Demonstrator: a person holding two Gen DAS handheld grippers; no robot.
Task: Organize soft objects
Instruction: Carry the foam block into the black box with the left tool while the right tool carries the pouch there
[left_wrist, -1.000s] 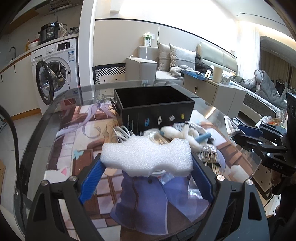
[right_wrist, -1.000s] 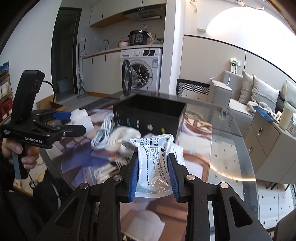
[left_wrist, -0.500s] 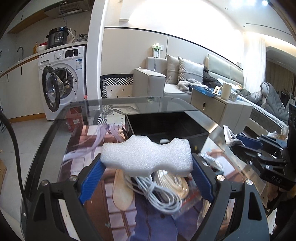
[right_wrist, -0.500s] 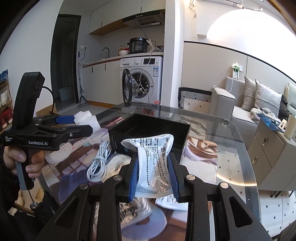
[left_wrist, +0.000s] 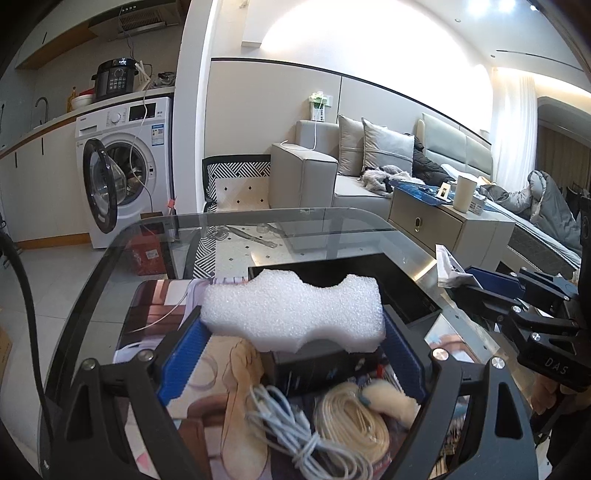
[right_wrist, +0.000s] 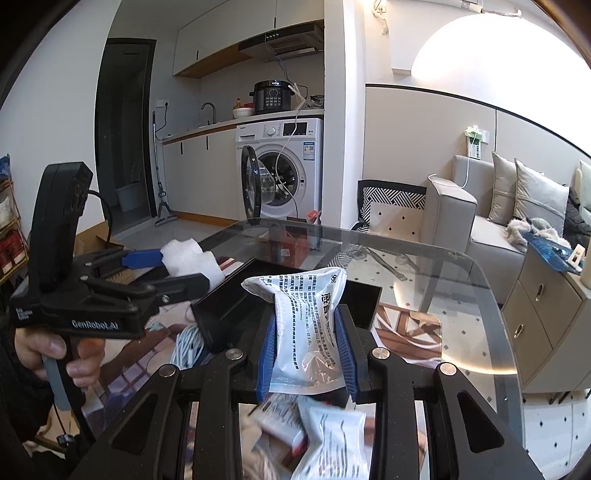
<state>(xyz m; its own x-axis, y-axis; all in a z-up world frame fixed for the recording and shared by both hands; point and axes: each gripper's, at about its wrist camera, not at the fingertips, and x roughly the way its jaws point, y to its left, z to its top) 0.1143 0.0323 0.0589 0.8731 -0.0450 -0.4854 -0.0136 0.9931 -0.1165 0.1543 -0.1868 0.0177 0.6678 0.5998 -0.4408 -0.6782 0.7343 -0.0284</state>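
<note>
Both my grippers have risen and advanced over the black box (left_wrist: 391, 291) on the glass table (left_wrist: 332, 225). My left gripper (left_wrist: 293, 332) clamps the white foam block (left_wrist: 291, 312) above its near rim; my right gripper (right_wrist: 308, 354) pinches the printed plastic packet (right_wrist: 306, 332) beside it.

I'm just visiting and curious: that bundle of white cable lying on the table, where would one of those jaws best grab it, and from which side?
Probably from above, across the middle of the white cable bundle, where the loops lie bunched and narrow enough to fit between the jaws. The loose ends would likely slip or unravel. The left gripper holds the foam piece and the right gripper a packet, so neither is free.
</note>
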